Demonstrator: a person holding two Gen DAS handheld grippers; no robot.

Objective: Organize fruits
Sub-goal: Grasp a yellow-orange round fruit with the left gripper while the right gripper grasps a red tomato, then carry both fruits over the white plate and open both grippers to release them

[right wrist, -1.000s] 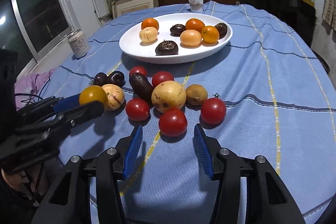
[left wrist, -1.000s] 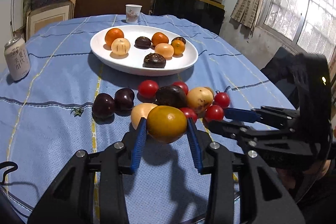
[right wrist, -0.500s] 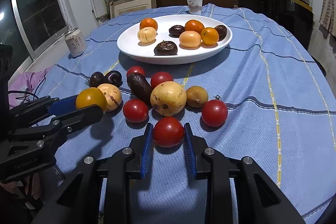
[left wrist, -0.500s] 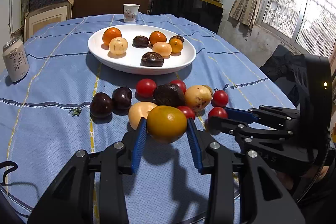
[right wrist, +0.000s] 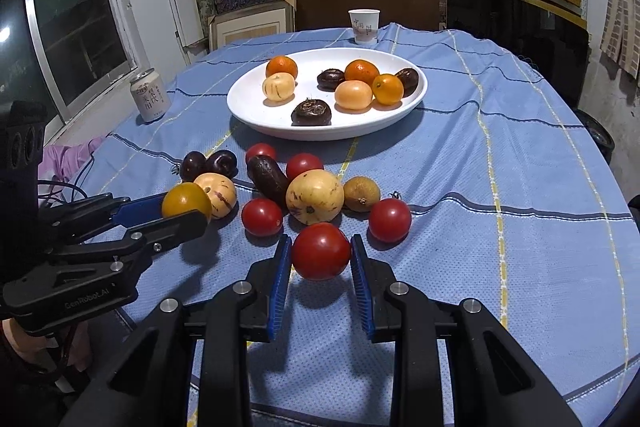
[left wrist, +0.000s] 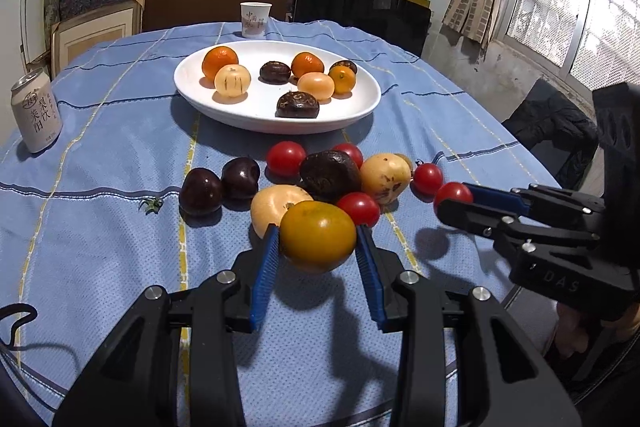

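Evidently we had both grippers loaded for the white plate [left wrist: 362,113]. Our left gripper [left wrist: 316,247] was closed snugly on a yellow-orange tomato [left wrist: 317,235], held just clear of the blue tablecloth [left wrist: 100,227] on the near side of the plate. Our right gripper [right wrist: 320,259] had its pads pressed on a red tomato [right wrist: 321,251], also nearer us than the plate, presumably lifted so it cleared the loose fruit. That heap, tomatoes, dark plums and pale melons, lay between us and the plate.
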